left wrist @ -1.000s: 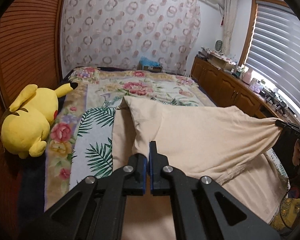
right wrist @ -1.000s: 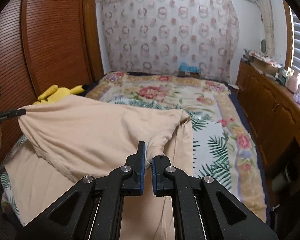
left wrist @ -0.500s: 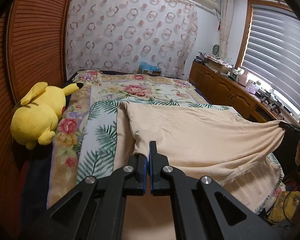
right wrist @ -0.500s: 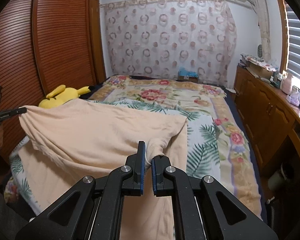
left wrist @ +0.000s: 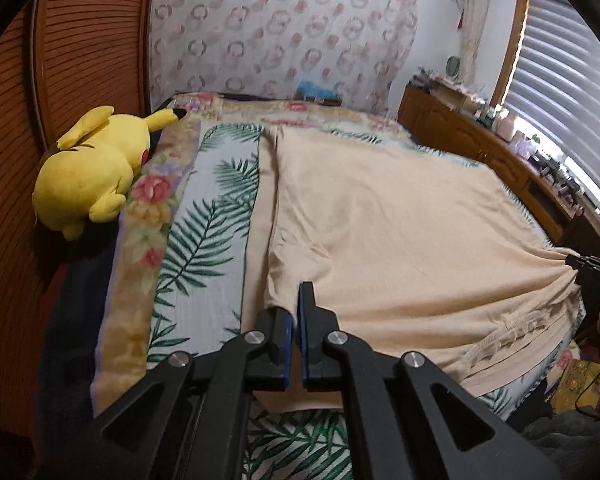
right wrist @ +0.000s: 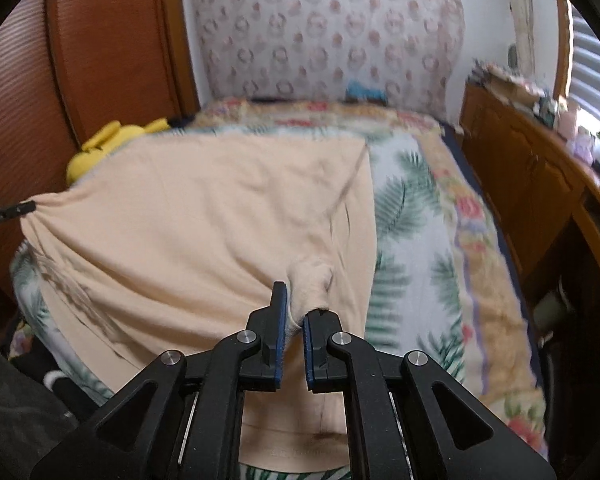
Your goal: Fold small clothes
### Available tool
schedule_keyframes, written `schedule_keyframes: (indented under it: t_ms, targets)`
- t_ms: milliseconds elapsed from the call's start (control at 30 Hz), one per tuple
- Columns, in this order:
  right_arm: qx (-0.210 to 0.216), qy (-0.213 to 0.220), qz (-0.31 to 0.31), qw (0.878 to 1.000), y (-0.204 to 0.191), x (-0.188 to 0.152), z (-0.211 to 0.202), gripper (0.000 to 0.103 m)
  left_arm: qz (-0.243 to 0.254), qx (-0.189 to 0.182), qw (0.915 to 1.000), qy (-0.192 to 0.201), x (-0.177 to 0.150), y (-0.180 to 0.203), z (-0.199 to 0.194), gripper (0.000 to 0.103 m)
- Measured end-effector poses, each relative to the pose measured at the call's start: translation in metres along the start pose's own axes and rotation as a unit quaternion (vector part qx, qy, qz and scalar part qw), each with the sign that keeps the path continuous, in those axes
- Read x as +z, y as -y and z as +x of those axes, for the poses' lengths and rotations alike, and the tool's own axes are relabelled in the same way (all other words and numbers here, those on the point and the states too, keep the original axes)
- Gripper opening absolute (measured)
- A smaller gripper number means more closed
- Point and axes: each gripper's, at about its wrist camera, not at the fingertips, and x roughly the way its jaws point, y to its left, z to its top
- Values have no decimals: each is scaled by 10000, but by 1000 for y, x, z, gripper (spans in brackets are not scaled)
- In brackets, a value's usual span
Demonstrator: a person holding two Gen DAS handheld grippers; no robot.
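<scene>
One floral bedspread — louvred wardrobe, patterned curtain.

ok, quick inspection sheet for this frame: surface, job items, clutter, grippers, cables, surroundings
Surface: bed with a floral and palm-leaf blanket.
Job's things: one beige garment, upper layer doubled over a lower layer, which shows along the near and left edges.
Clutter: yellow plush toy at the bed's left edge, apart from the garment.
Grippers: left gripper shut on the garment's near-left corner; right gripper shut on a bunched corner.
Cables: a dark cord by a yellow item on the floor to the right, partly hidden.
Surroundings: wooden slatted wardrobe, patterned curtain, wooden cabinets with small items on top, window blinds.
</scene>
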Motion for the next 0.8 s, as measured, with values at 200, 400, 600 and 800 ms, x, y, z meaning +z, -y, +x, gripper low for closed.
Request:
schedule_keyframes:
  t_ms: [200, 400, 600, 800]
  targets:
    - [-243, -10, -58, 9997, 3, -2, 4, 23, 87, 54, 9999, 93, 1, 4, -10, 20]
    - [-454, 388, -143, 9981, -1, 16, -15, 42, 201, 93, 9994, 254, 8, 5, -21, 41]
    - [-382, 572, -230, 9974, -10, 26, -21, 49, 193, 122, 9993, 288, 10, 3, -20, 59]
    - [-63, 369, -364, 9986, -32, 24, 12, 50, 211, 222, 9995, 52, 0, 5, -1, 59]
